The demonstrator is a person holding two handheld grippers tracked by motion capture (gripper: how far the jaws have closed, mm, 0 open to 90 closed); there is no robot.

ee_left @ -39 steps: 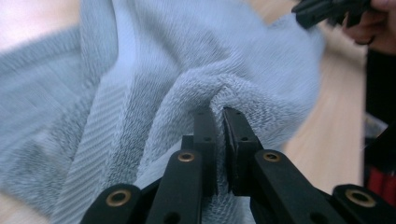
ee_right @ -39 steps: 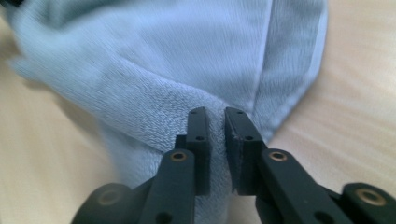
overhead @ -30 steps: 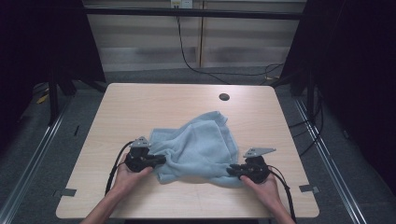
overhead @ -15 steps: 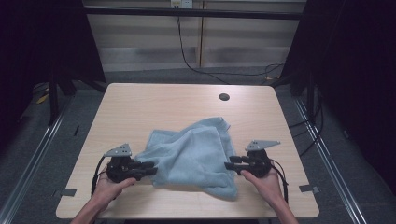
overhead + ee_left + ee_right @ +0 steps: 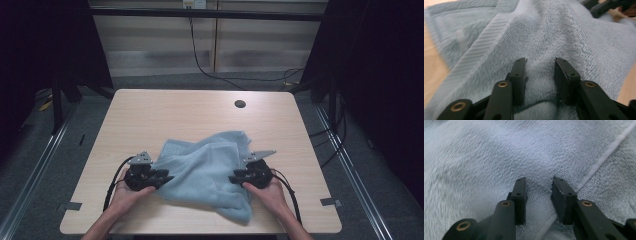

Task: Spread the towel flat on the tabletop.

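Left gripper, at seven o'clock on the table, points toward three o'clock; its jaws have just been opening and stand partly apart, with towel pile bunched between them, the pads not visibly pressing it. Light blue towel, rumpled and partly folded, lies at the table's centre toward six o'clock, one corner near the front edge. Right gripper, at five o'clock, points toward nine o'clock; its jaws have just been closing, stand partly apart astride a towel fold and hem.
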